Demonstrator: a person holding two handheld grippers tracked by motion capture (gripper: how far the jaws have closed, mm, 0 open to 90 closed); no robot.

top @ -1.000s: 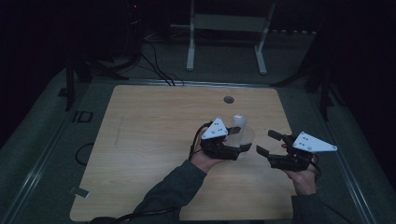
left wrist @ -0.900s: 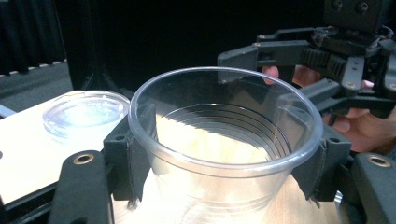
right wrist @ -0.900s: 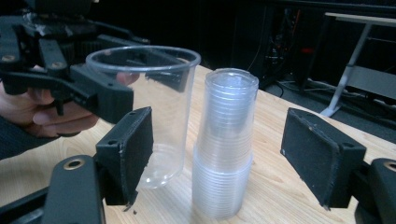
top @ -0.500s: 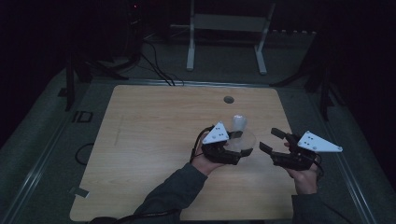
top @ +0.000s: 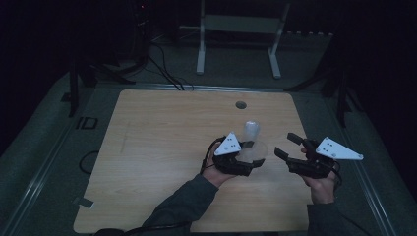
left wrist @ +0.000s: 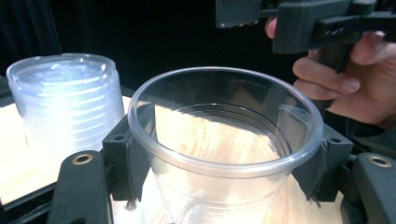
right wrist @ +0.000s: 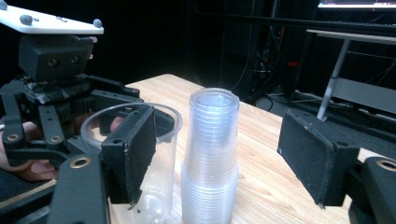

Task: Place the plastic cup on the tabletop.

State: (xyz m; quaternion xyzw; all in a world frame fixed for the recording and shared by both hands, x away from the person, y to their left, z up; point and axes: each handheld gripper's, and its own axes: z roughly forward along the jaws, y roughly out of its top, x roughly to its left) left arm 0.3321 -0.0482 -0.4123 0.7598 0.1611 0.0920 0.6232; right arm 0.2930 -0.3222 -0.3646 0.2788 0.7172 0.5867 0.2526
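Pinching a lone cup (left wrist: 224, 154) beside the stack (right wrist: 210, 158), the left gripper (top: 241, 160) has pulled it clear, while the right gripper (top: 290, 147) hangs spread nearby.

Left tongs (top: 252, 153) clamped tight, right tongs (top: 287, 145) spread wide, facing each other just apart

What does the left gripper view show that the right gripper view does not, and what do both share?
Left gripper view alone: the single clear cup clamped at both sides by the left tongs, looking into its mouth, plus the fingers holding the right tool. Right gripper view alone: the right tongs spread apart and the stack of cups in full, standing on the table. Both share: cup, stack, wooden table.
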